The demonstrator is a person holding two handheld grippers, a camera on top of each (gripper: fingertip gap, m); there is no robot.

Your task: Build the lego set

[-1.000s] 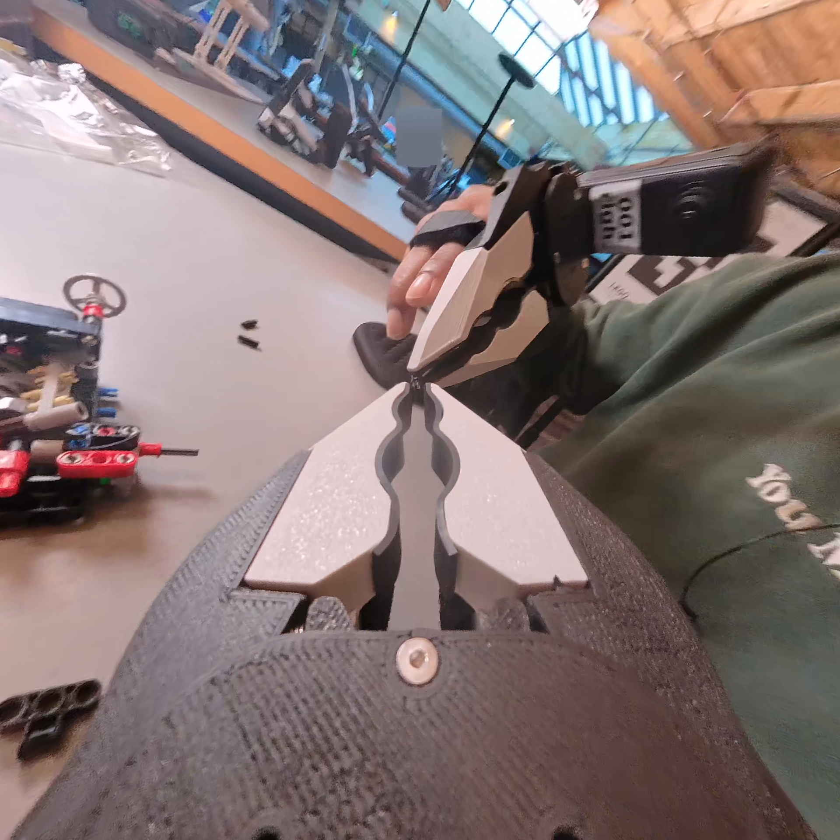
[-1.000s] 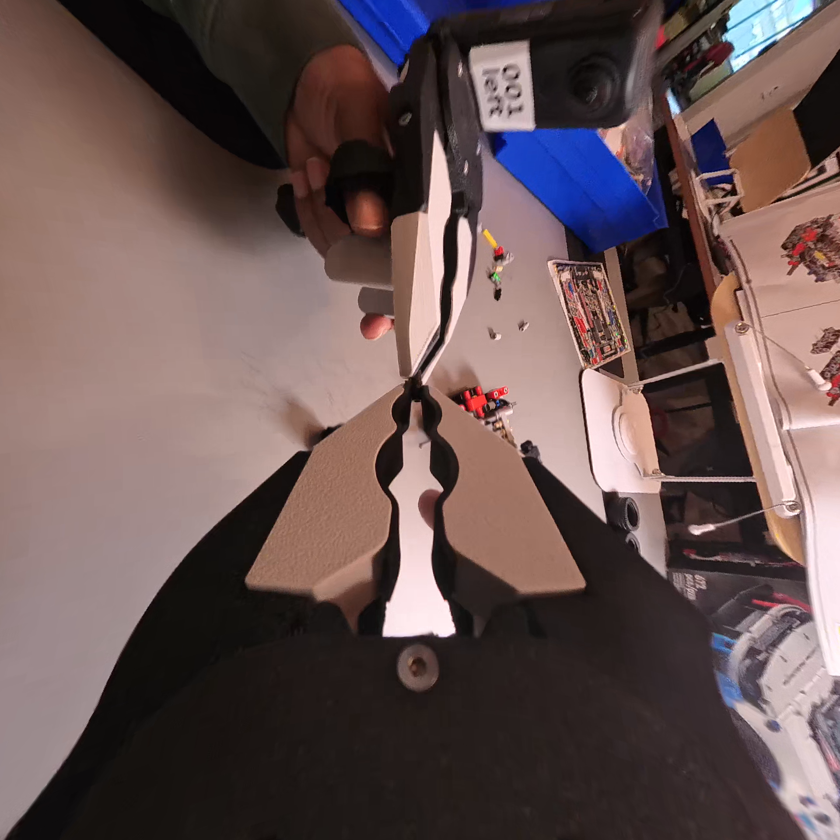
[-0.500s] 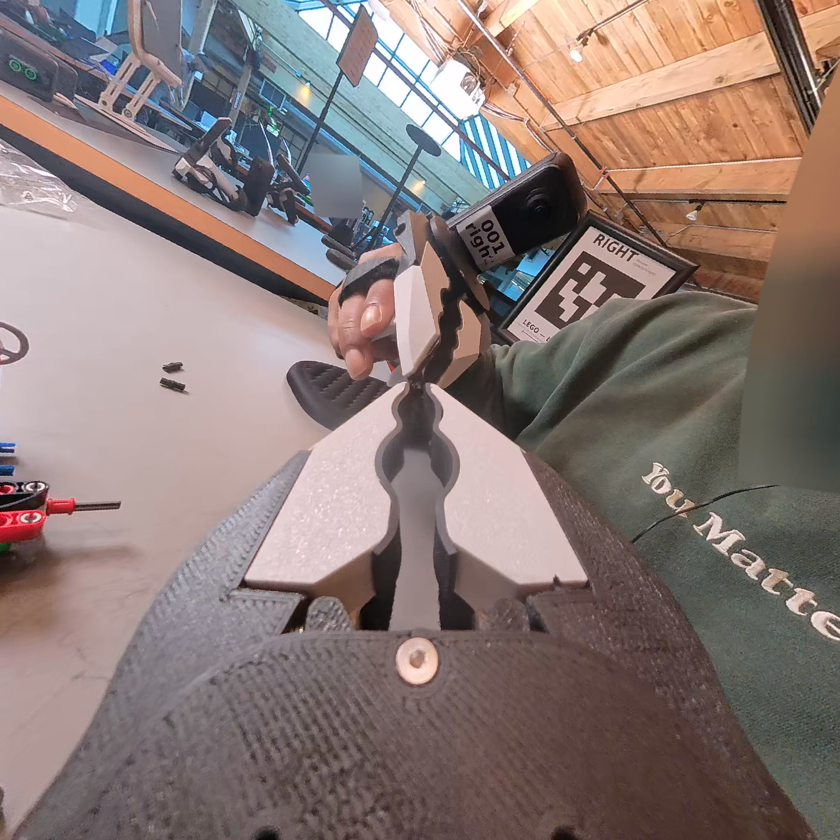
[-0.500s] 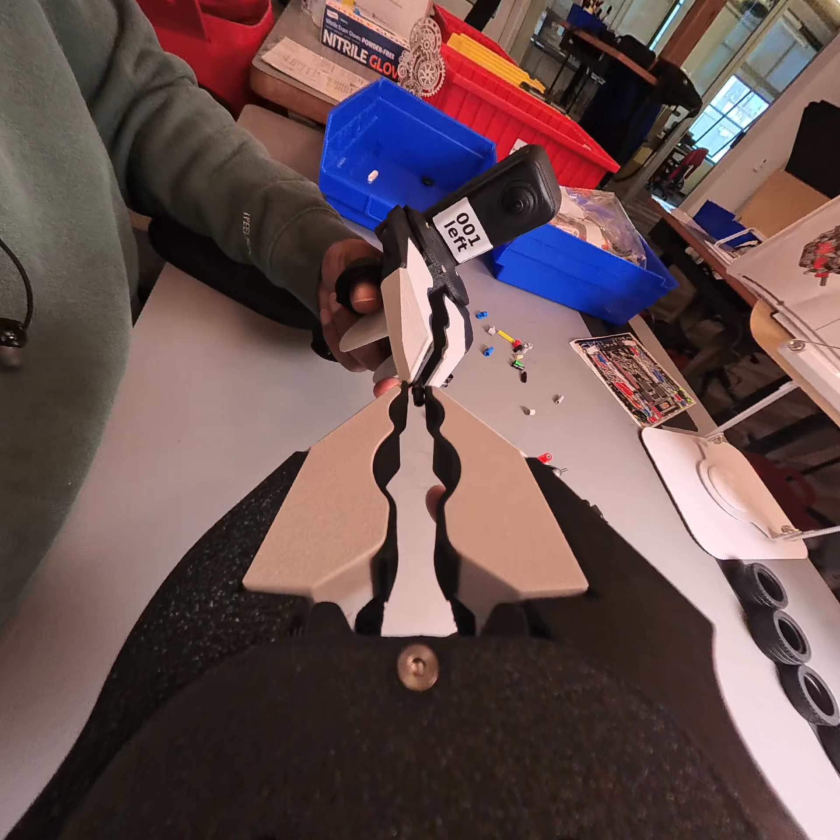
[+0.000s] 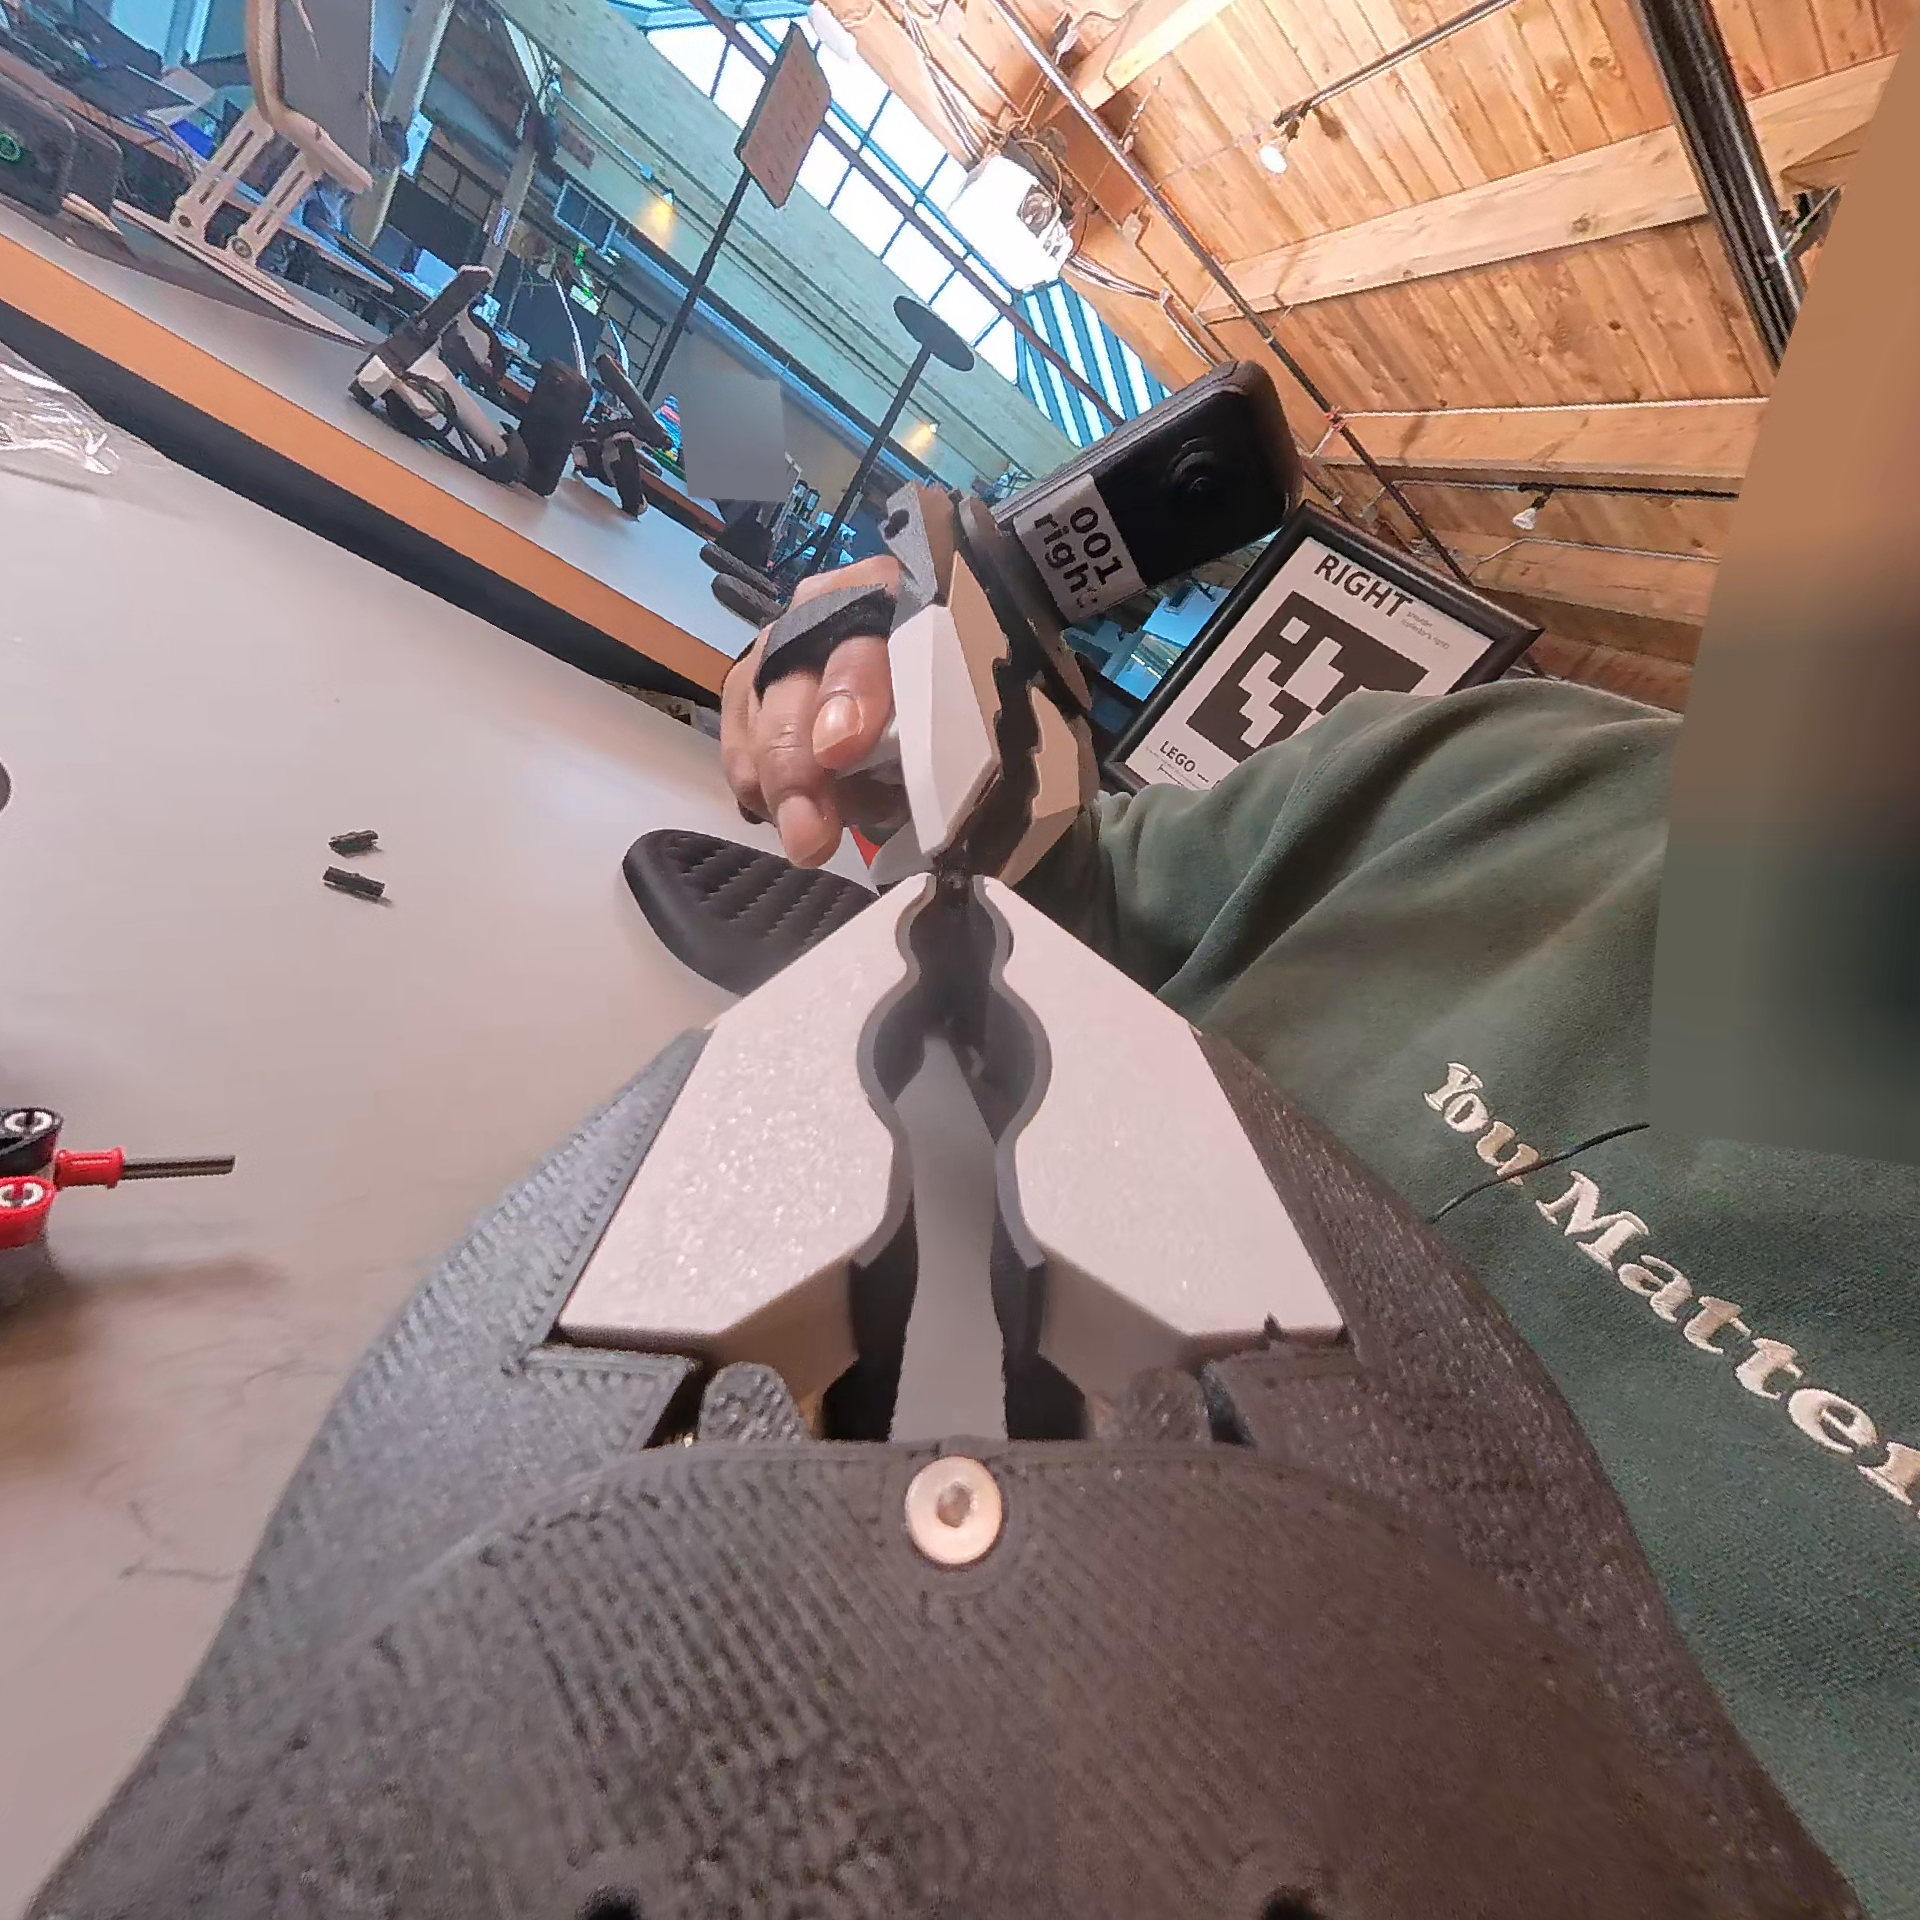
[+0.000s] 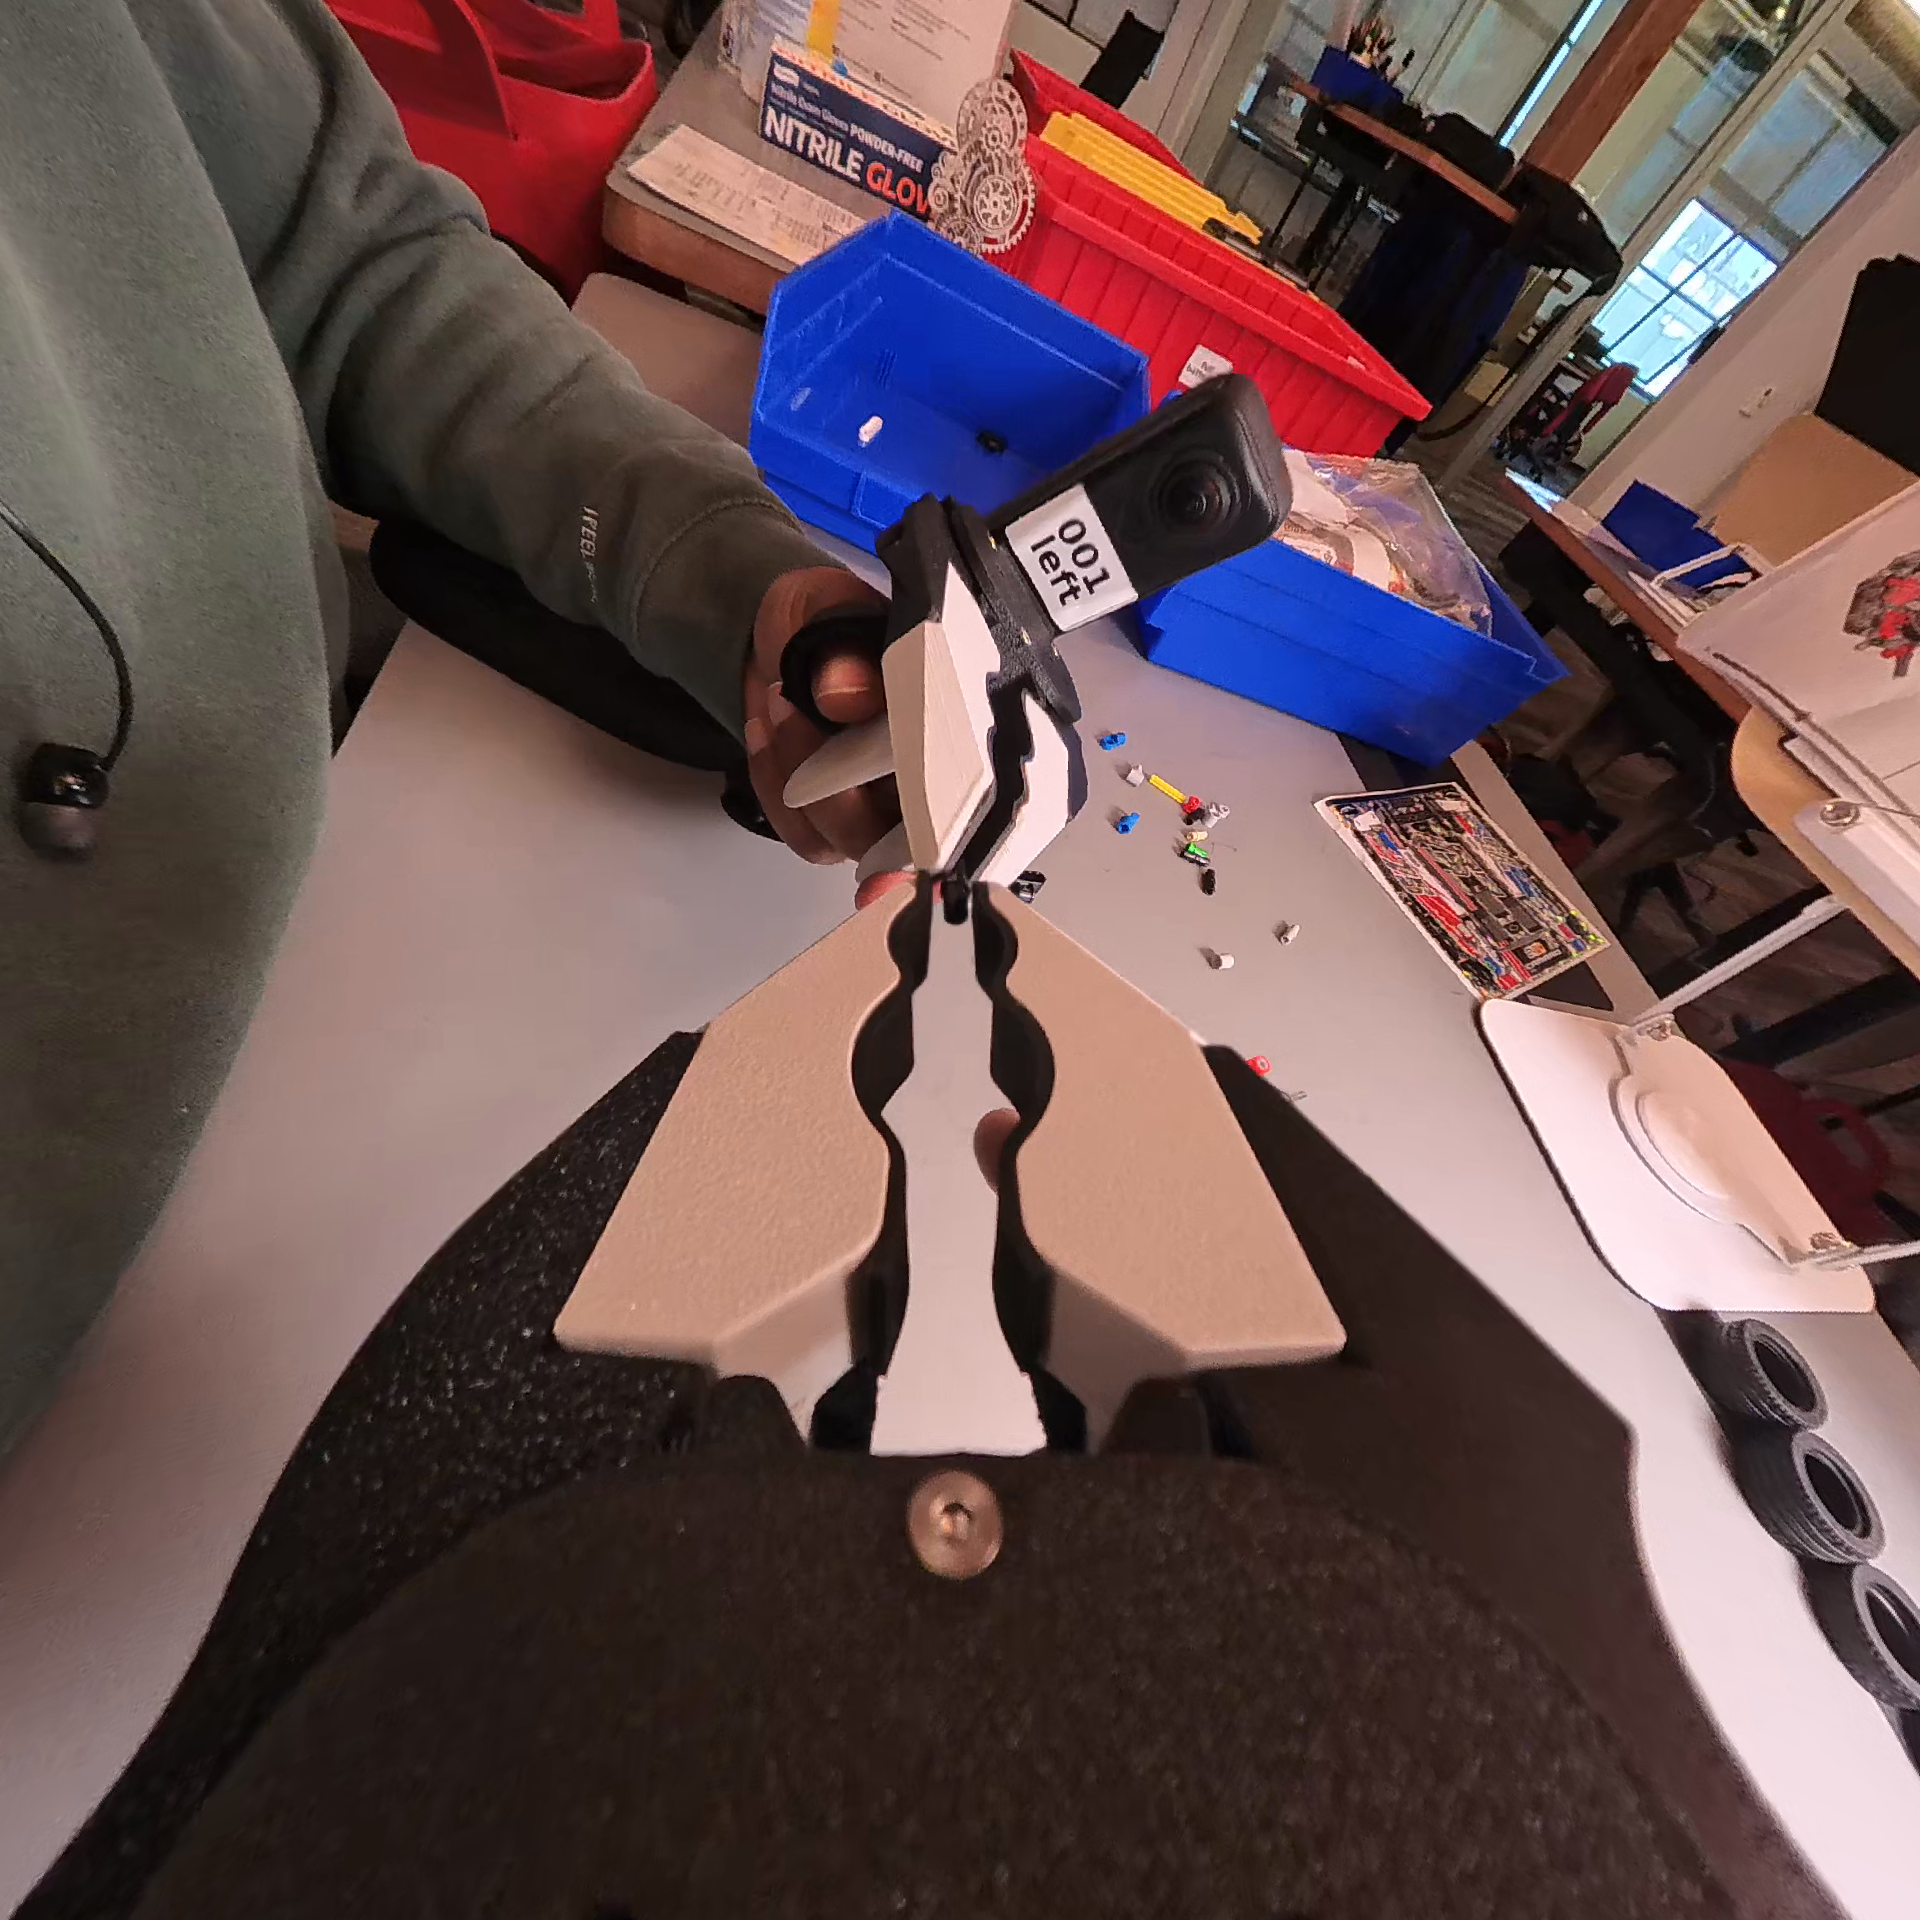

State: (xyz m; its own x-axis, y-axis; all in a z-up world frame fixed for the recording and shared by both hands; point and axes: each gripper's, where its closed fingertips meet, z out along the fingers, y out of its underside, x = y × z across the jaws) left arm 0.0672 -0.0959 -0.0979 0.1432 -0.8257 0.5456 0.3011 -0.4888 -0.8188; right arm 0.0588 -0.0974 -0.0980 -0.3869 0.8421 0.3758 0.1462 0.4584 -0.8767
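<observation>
Two grippers meet tip to tip above the table (image 6: 520, 935): my left gripper (image 5: 951, 899) and right gripper (image 6: 951, 894) each clenched on one small black piece (image 6: 952, 906), probably to pass or join it.

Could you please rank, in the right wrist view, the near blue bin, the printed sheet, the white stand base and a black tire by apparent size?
1. Near blue bin.
2. White stand base and printed sheet: they look alike, and the base lies closer, so unranked.
3. Black tire, smallest, though nearest the camera.
</observation>
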